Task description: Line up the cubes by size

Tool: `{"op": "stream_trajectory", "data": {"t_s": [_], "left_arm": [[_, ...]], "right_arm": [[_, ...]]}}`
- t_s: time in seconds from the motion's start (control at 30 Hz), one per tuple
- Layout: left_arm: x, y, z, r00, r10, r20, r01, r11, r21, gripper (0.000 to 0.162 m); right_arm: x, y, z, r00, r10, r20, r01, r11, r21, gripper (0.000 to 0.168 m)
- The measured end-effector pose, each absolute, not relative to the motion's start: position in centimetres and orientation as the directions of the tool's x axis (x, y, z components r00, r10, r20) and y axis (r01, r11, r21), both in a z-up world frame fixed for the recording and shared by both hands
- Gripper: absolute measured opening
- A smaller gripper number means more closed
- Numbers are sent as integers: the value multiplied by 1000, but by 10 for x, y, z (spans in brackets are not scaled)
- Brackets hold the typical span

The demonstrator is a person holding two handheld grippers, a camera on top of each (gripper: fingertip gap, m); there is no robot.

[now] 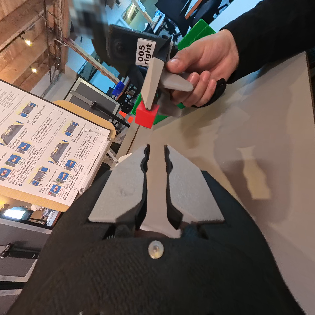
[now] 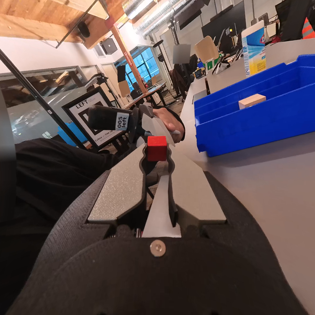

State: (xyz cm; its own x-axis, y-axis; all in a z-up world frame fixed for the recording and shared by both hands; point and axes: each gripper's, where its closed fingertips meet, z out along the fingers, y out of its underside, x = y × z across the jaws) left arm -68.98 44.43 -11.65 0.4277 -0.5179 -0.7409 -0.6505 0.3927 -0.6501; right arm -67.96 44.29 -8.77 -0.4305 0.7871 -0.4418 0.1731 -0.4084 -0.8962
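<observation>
My right gripper (image 2: 156, 150) is shut on a red cube (image 2: 156, 148) and holds it above the grey table. In the left wrist view the same red cube (image 1: 145, 116) hangs between the right gripper's fingers (image 1: 151, 85), straight ahead of me. My left gripper (image 1: 156, 146) is open and empty, its jaws a small gap apart, pointing at the red cube from a short distance. A pale wooden cube (image 2: 251, 101) lies in the blue bin (image 2: 247, 129).
A green bin (image 1: 196, 34) stands behind the right hand. A printed instruction sheet on a board (image 1: 51, 144) stands at the left. A white and blue wipes tub (image 2: 254, 51) stands beyond the blue bin. A framed sign (image 2: 90, 119) is off the table's far edge.
</observation>
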Motion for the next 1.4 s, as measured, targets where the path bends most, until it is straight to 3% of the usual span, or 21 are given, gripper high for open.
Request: {"op": "stream_trajectory", "data": {"t_s": [0.53, 0.73, 1.03, 1.4], "left_arm": [[-688, 443, -119, 412, -522, -746, -662, 391, -639, 14], [-687, 443, -122, 403, -524, -751, -673, 387, -631, 14], [-687, 448, -129, 394, -534, -748, -683, 375, -627, 13], [-683, 447, -133, 374, -529, -762, -698, 380, -607, 13]], "right_arm": [[-637, 465, -32, -284, 952, -114, -71, -140, -988, 18], [-585, 528, -3, -19, 996, -88, -147, -90, -985, 19], [-468, 647, -36, 587, 808, -44, 64, -101, -993, 19], [-429, 688, -106, 733, 679, -31, 259, -321, -911, 19]]}}
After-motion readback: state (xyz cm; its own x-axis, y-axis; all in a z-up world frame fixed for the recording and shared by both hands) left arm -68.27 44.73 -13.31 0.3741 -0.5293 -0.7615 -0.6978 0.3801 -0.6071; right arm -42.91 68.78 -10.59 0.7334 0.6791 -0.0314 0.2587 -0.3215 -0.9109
